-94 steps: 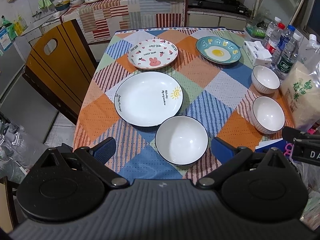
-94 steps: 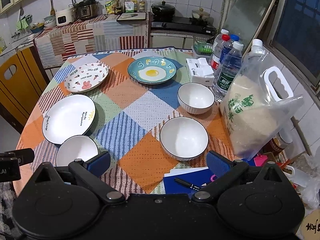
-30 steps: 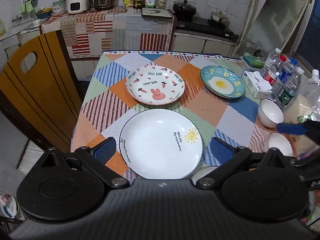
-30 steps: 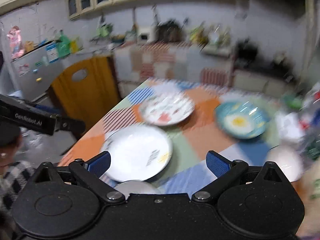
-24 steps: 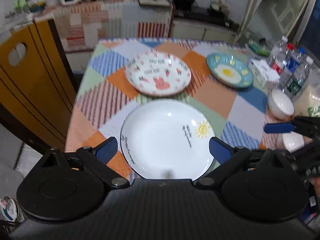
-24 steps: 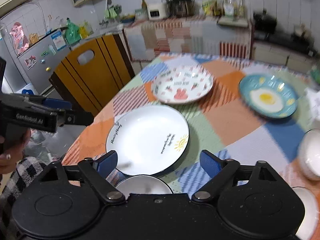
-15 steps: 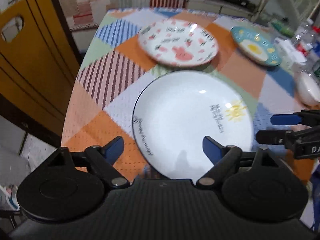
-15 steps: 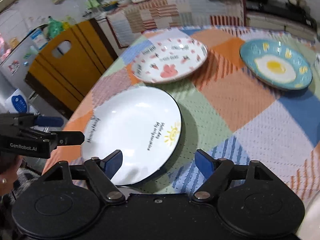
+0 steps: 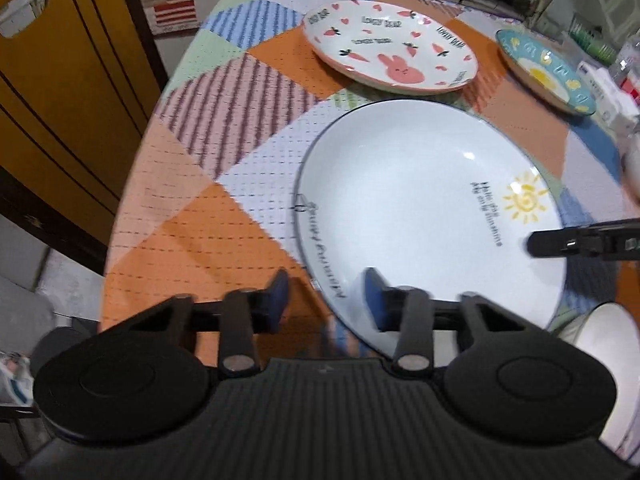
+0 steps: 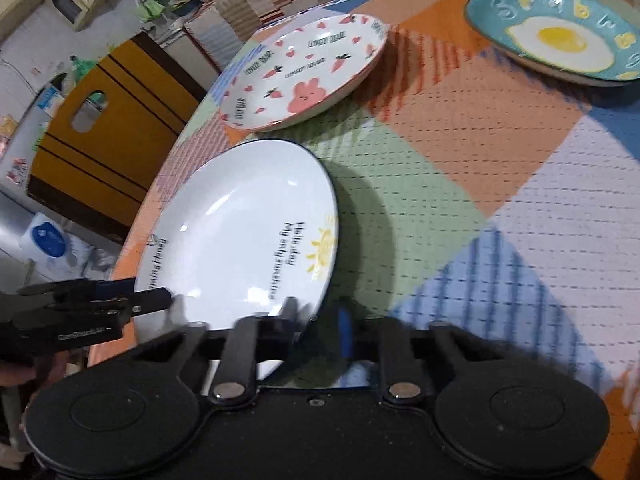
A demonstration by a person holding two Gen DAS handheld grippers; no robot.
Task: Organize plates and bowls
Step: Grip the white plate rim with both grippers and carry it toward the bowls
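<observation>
**Both grippers at the rim of the white plate**

The white plate (image 9: 420,216), printed with a small yellow sun, lies on the near left part of the surface (image 9: 208,216), which is covered by a patchwork cloth.

Left gripper (image 9: 325,298): fingers partly drawn together, straddling the near left rim of the white plate, one finger outside the rim and one over the plate. Whether the pads touch the rim cannot be told (the view is blurred there).

Right gripper (image 10: 316,326): fingers narrowed to a small gap over the plate's near right rim, one finger above the plate and the other beside it. Contact with the rim cannot be confirmed.

Seen from the right wrist, the plate's right edge looks raised, with a dark shadow on the cloth beside it.

Other items noted:
- Rabbit plate (image 9: 390,46), pink-patterned, just beyond the white plate, flat on the cloth.
- Egg plate (image 10: 560,34), teal with a fried-egg picture, at the far right.
- White bowl (image 9: 608,344), partly in view at the near right.
- Yellow chair (image 9: 60,92), beside the left edge of the surface.
</observation>
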